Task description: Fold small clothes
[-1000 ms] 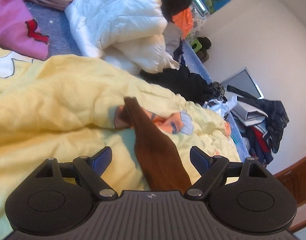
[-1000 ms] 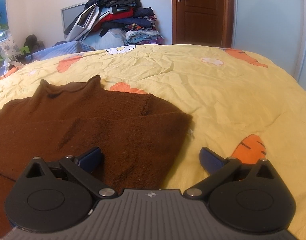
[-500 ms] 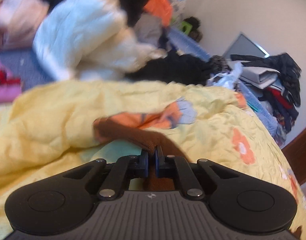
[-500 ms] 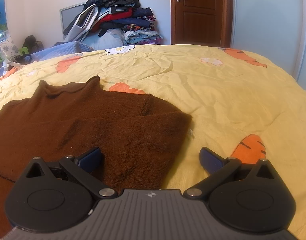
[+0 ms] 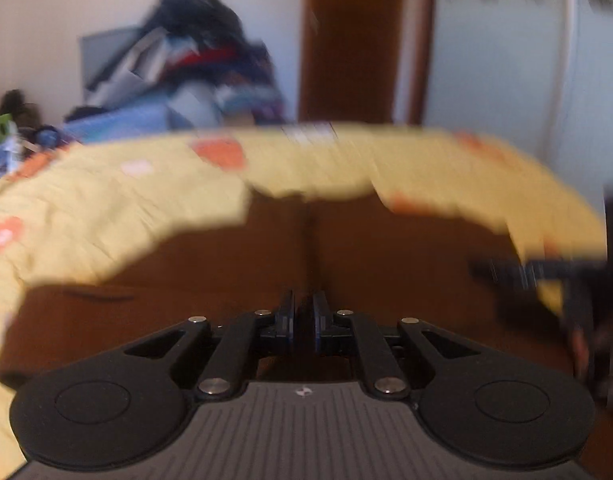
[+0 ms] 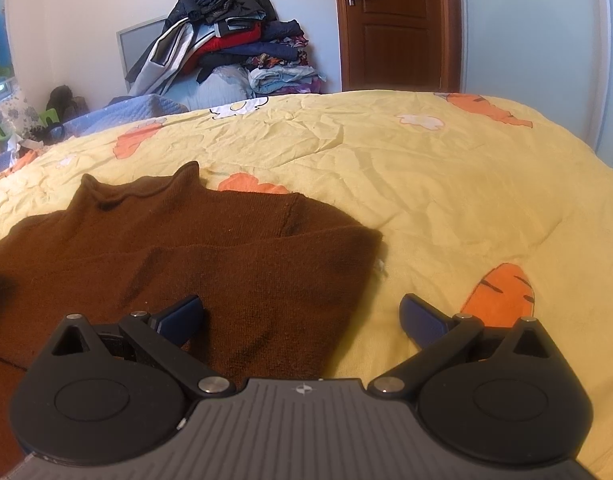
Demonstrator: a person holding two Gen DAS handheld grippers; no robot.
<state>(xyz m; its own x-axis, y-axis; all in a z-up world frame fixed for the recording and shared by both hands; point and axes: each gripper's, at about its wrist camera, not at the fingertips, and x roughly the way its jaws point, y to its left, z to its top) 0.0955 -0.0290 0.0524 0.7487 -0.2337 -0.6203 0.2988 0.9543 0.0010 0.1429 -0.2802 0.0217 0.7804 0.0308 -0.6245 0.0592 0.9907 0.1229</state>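
Your left gripper (image 5: 303,316) has its jaws nearly together and just starting to part, with a fold of the brown sweater (image 6: 194,256) pinched between the pads; the left view is blurred. Your right gripper (image 6: 300,316) stands wide apart and holds nothing, its left pad over the sweater's folded edge. The sweater lies flat on the yellow carrot-print quilt (image 6: 446,200), from centre toward 9 o'clock in the right view, collar at 11. A pile of clothes (image 6: 230,52) sits at 12, beside the wooden door (image 6: 394,24).
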